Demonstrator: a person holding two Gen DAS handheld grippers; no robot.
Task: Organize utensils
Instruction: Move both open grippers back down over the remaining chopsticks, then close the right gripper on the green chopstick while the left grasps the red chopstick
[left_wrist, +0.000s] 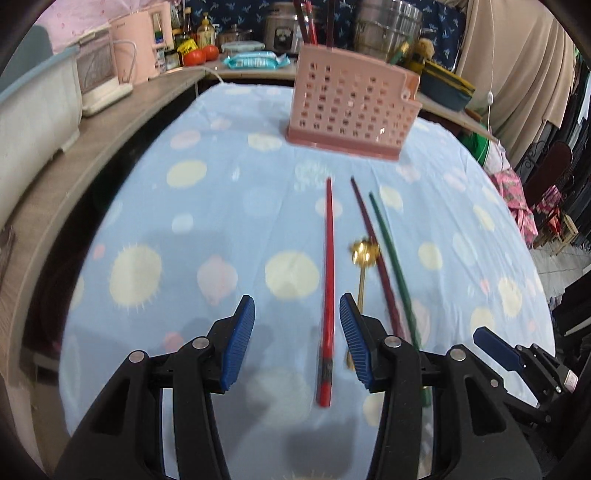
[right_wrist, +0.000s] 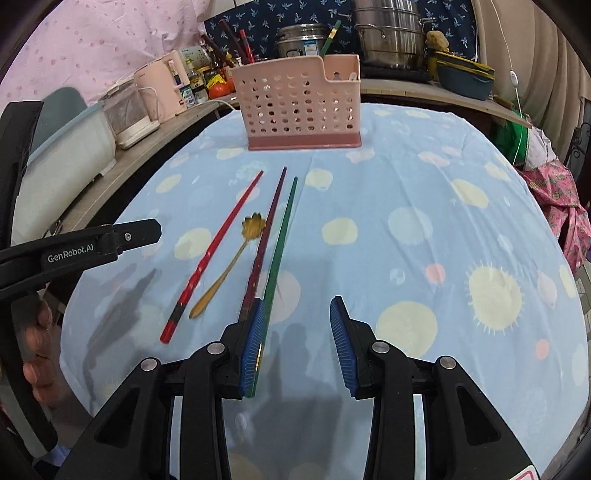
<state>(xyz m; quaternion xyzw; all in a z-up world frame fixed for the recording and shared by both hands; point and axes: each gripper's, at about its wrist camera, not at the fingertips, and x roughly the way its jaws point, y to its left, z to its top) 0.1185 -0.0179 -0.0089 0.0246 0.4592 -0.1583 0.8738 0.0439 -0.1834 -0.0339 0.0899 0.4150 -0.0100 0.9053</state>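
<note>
Tablecloth (right_wrist: 406, 177); fingers (right_wrist: 37, 325) only rightward.

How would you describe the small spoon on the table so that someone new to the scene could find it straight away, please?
Start at the pink perforated holder standing on the blue spotted tablecloth. In front of it lie three chopsticks; the gold spoon rests between the red chopstick and the maroon chopstick. It alone is gold, shorter than the rest, with a flower-shaped bowl.
</note>
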